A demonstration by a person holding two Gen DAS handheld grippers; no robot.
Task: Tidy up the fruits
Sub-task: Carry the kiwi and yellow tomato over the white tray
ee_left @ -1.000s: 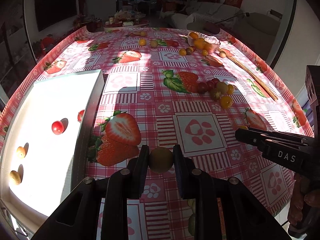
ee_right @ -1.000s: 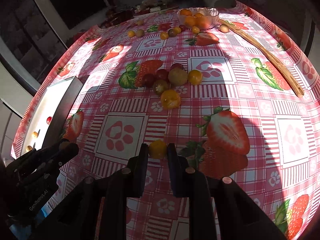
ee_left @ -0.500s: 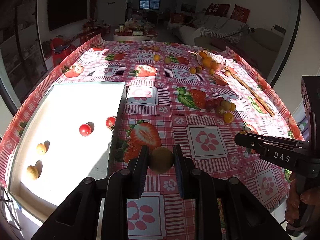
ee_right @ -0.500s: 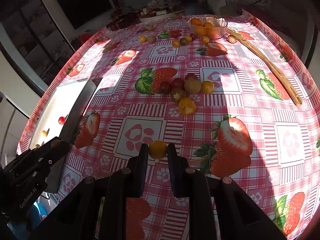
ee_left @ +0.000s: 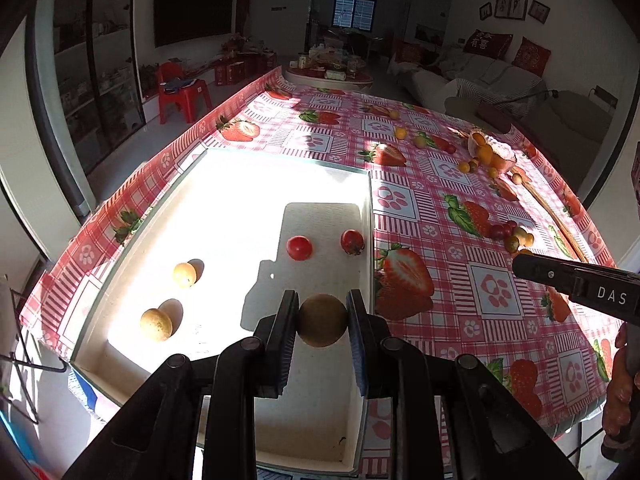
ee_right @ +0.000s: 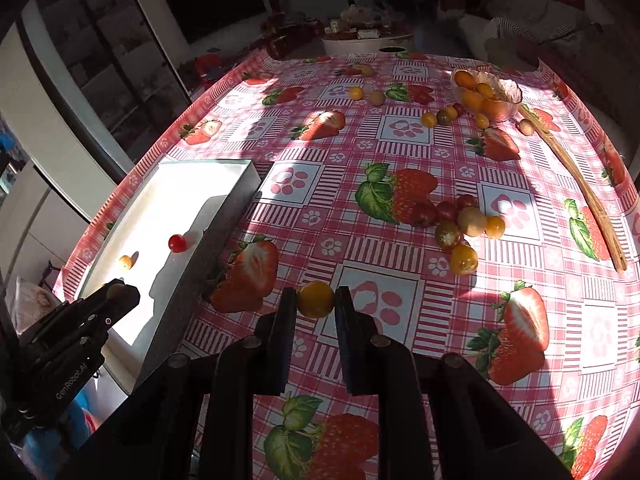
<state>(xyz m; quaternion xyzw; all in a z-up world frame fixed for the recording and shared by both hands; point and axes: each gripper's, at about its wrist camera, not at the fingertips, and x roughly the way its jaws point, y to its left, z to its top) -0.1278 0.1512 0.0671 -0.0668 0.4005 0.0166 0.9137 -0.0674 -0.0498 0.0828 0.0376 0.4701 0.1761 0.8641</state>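
Your left gripper (ee_left: 322,320) clamps a brown fruit (ee_left: 322,321) above the white tray (ee_left: 224,200). Your right gripper (ee_right: 315,300), marked "DAS", pinches a yellow tomato (ee_right: 315,299) over the tablecloth (ee_right: 400,132).

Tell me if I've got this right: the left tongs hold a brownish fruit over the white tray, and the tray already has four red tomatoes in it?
Not quite. The left tongs do grip a brownish fruit over the white tray, but the left wrist view shows only two red cherry tomatoes there. The other two are tan round fruits.
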